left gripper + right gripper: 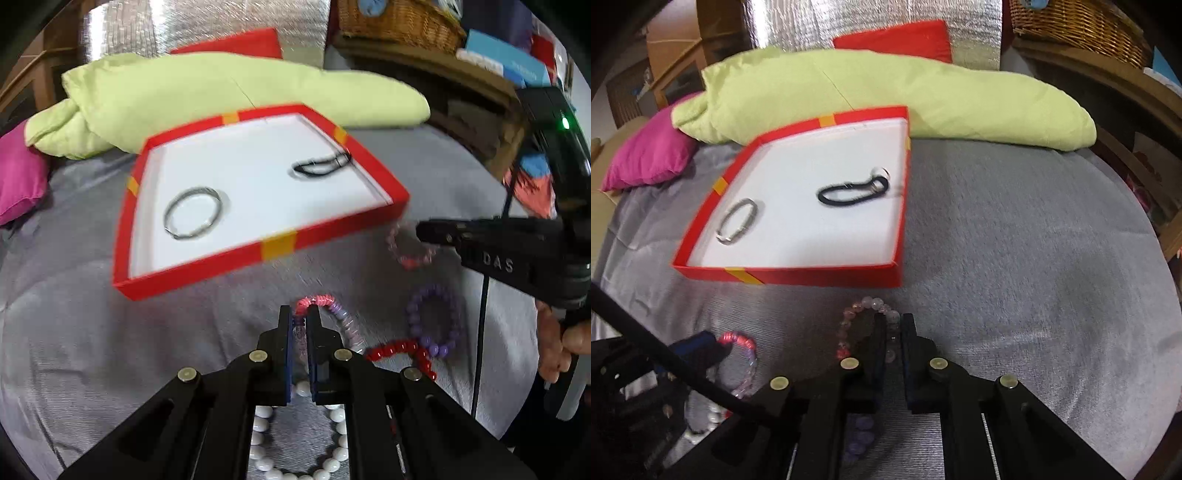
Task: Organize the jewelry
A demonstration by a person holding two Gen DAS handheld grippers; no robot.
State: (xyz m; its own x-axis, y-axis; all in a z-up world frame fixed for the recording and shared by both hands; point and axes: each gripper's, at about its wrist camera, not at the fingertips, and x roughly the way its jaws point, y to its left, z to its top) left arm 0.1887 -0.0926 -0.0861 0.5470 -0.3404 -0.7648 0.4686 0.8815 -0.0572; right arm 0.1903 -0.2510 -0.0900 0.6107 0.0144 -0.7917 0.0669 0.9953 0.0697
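My left gripper (300, 314) is clamped on the pink-lilac bracelet (334, 314) on the grey bedspread (110, 332). My right gripper (894, 325) apparently pinches the pale pink bead bracelet (857, 314), near the red tray (798, 275).

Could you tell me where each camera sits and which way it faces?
Left wrist: on the left tongs, facing the red tray; they pinch a pink-and-lilac bracelet; the right tongs and hand enter at right.
Right wrist: on the right tongs, gripping a pale pink bead bracelet.
Both share the tray, silver bangle and black hair tie.
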